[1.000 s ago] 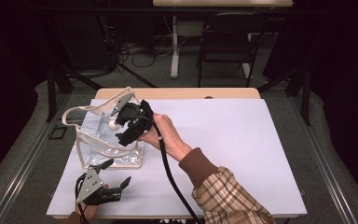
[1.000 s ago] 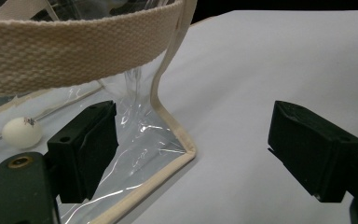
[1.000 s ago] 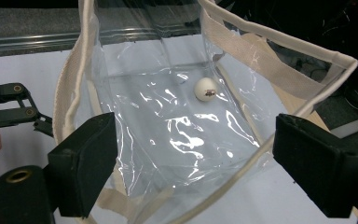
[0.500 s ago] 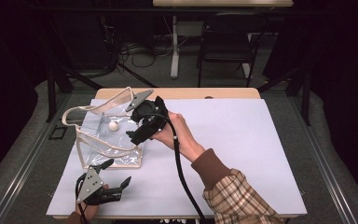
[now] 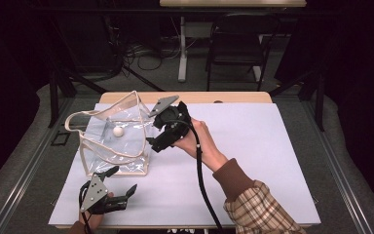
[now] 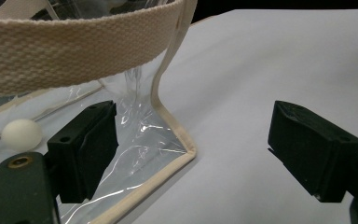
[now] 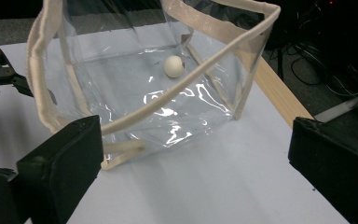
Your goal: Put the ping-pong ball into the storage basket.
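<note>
The white ball [image 5: 118,131] is sitting on the bottom of the clear bag [image 5: 112,141], which stands upright on the table [image 5: 253,161] towards its left side, cream-trimmed mouth gaping and one webbing handle [image 5: 78,119] looping out to the far left. So the drop looks done: ball inside, nothing in either tool.

The right hand-held gripper [image 5: 152,143] hangs just beside the bag's right wall, above the table, jaws wide apart and empty. From its own camera you look down through the open rim [image 7: 182,84] at the ball [image 7: 173,66] resting near the far side of the bag's floor, touching nothing but the plastic under it.

Down at the near edge, the left hand-held gripper [image 5: 124,181] lies low in front of the bag, jaws spread as well, holding nothing. Its view has the bag's near corner [image 6: 186,151] right between the two black jaws, the trim just off the left one, though whether it touches the plastic I can't tell. The ball [image 6: 22,133] shows through the wall on the left.

What's left, I'd judge, is little: draw the right tool clear, perhaps steady or close the bag. The mouth stands open, and that soft plastic could sag or tip if nudged.
</note>
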Motion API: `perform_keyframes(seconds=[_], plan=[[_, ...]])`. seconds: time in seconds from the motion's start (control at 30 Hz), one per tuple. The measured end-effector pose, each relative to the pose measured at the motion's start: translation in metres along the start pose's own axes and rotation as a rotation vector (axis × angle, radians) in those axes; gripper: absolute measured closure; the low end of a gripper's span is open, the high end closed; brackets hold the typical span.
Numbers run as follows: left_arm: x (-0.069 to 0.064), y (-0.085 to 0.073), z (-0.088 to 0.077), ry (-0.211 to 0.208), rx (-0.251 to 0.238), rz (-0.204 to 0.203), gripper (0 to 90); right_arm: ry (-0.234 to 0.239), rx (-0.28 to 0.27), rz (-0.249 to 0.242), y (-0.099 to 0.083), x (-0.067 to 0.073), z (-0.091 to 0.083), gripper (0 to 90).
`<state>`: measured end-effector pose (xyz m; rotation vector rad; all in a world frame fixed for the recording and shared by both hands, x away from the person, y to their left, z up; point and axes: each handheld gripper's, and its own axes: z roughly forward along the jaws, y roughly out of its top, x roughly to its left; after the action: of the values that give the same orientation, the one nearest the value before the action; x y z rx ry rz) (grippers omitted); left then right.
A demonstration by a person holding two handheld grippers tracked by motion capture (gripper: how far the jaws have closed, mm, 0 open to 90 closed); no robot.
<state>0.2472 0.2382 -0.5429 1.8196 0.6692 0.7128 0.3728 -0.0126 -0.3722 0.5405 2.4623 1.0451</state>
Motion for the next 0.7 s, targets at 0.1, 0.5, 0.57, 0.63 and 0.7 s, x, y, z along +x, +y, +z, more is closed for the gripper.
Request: perform_keyframes(seconds=[0.1,0.5,0.57,0.63,0.7], plan=[[0.0,0.0,0.0,0.001,0.0,-0.002,15.8,-0.007,0.001,0.009,-0.007,-0.003,-0.002,1.3],[0.0,0.0,0.0,0.003,0.002,-0.002,15.8,-0.029,0.01,0.031,-0.03,-0.01,-0.009,0.0],[0.0,0.0,0.0,0.003,0.001,-0.002,15.8,-0.028,0.014,0.037,-0.034,-0.011,-0.01,0.0],[0.0,0.0,0.0,0.002,0.002,-0.002,15.8,-0.032,0.013,0.041,-0.039,-0.013,-0.01,0.0],[0.0,0.0,0.0,0.002,0.001,-0.002,15.8,-0.034,0.018,0.049,-0.044,-0.014,-0.012,0.0]])
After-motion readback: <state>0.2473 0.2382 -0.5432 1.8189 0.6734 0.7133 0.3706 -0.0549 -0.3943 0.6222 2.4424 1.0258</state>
